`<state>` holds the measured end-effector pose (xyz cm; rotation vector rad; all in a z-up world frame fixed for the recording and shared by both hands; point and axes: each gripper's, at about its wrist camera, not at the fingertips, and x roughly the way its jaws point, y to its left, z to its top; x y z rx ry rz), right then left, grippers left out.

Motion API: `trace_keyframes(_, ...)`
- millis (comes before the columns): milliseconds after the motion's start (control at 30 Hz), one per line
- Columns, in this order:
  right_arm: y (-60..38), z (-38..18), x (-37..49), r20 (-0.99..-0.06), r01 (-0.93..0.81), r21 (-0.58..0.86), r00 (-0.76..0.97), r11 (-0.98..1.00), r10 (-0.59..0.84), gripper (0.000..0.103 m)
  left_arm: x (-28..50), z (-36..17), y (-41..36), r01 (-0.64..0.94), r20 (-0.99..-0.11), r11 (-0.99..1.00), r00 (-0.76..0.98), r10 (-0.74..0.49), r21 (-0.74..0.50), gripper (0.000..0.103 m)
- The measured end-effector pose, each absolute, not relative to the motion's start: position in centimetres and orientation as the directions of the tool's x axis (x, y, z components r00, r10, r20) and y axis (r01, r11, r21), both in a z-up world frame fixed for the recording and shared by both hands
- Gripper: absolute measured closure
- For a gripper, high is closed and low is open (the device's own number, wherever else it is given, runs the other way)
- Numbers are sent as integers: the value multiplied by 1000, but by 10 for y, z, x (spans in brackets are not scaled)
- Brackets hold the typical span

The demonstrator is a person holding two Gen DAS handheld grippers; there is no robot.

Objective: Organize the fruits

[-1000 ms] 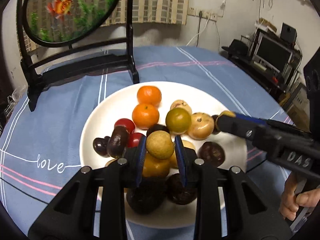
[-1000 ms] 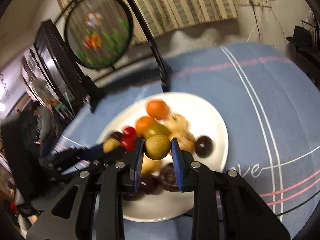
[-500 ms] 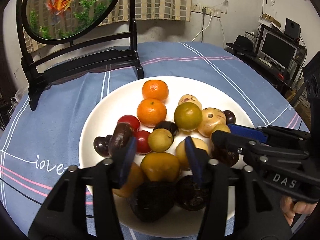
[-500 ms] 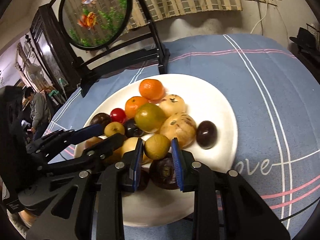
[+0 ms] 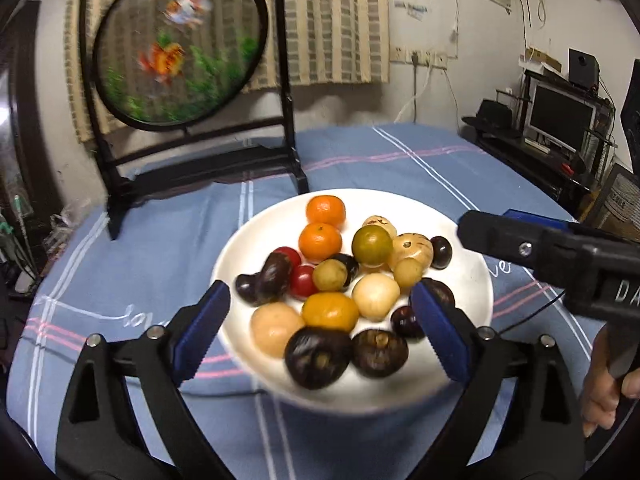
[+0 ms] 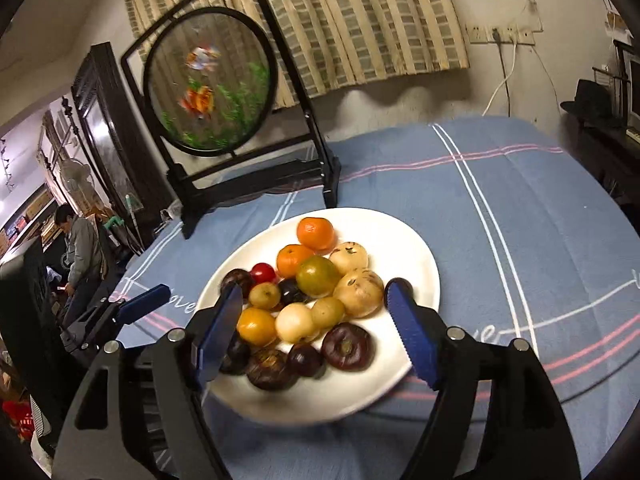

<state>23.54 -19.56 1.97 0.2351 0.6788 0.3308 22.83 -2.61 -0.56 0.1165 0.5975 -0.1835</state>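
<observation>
Fruits of many colours lie heaped on a round white plate (image 5: 472, 280) set on the surface, which wears a blue cloth with white and pink stripes (image 5: 160, 248). Two orange mandarins (image 5: 321, 242) sit at the far side, a green-yellow round fruit (image 5: 372, 245) beside them, red cherry tomatoes (image 5: 302, 280) and dark purple fruits (image 5: 318, 356) nearer the camera. The left gripper (image 5: 320, 324) hovers above the plate's near edge, its blue-padded jaws spread wide and holding nothing. The right gripper (image 6: 318, 328) hangs over the plate as well, jaws likewise wide apart and empty. Behind the plate stands a black-framed round screen painted with goldfish (image 5: 176, 52).
</observation>
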Motion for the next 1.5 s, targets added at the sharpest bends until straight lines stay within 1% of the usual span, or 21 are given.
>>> trace_keyframes(100, -198, 22, 214, -549, -222, 358, 736, 907, 397, 25, 207, 2, -22, 172, -536, 982, 838, -103, 81, 6)
trace_keyframes(133, -199, 21, 207, -544, -220, 372, 735, 902, 403, 24, 200, 2, -21, 164, -530, 983, 842, -97, 82, 3)
trace_keyframes(200, -200, 14, 192, -546, -210, 394, 730, 895, 411, 18, 184, 1, -17, 146, -521, 986, 849, -81, 85, 2)
trace_keyframes(300, -196, 7, 175, -573, -197, 353, 728, 915, 378, 13, 169, -1, -12, 125, -528, 989, 847, -63, 84, 2)
trace_keyframes(333, -196, 5, 169, -584, -186, 325, 732, 927, 351, 12, 164, -2, -9, 119, -529, 990, 846, -65, 69, 2)
trace_keyframes(467, -200, -2, 159, -611, -130, 283, 739, 950, 283, 5, 158, -4, 1, 113, -541, 993, 837, -83, 22, 2)
trace_keyframes(567, -203, -6, 156, -626, -105, 269, 736, 957, 257, 4, 159, -5, 3, 120, -557, 993, 825, -99, 2, 2)
trace_keyframes(667, -202, -9, 161, -646, -84, 212, 736, 974, 204, 3, 163, -7, 3, 126, -581, 992, 806, -110, -14, 2)
trace_keyframes(733, -201, -12, 162, -655, -87, 208, 728, 974, 205, 3, 163, -7, 4, 146, -586, 988, 798, -143, -42, 2)
trace_keyframes(900, -198, -11, 160, -650, -104, 197, 731, 975, 209, 3, 161, -5, 5, 145, -585, 988, 797, -147, -50, 2)
trace_keyframes(1000, -197, -11, 160, -653, -106, 197, 728, 975, 211, 3, 161, -5, 4, 145, -587, 988, 797, -144, -44, 2)
trace_keyframes(1200, -195, -11, 160, -656, -108, 190, 726, 976, 209, 3, 157, -4, -5, 128, -554, 991, 828, -85, 39, 2)
trace_keyframes(1367, -196, -10, 160, -654, -106, 190, 728, 976, 206, 3, 154, -3, -4, 137, -528, 989, 844, -91, 49, 2)
trace_keyframes(1500, -198, -11, 160, -651, -105, 194, 730, 975, 208, 3, 157, -3, -2, 150, -545, 989, 830, -116, 17, 2)
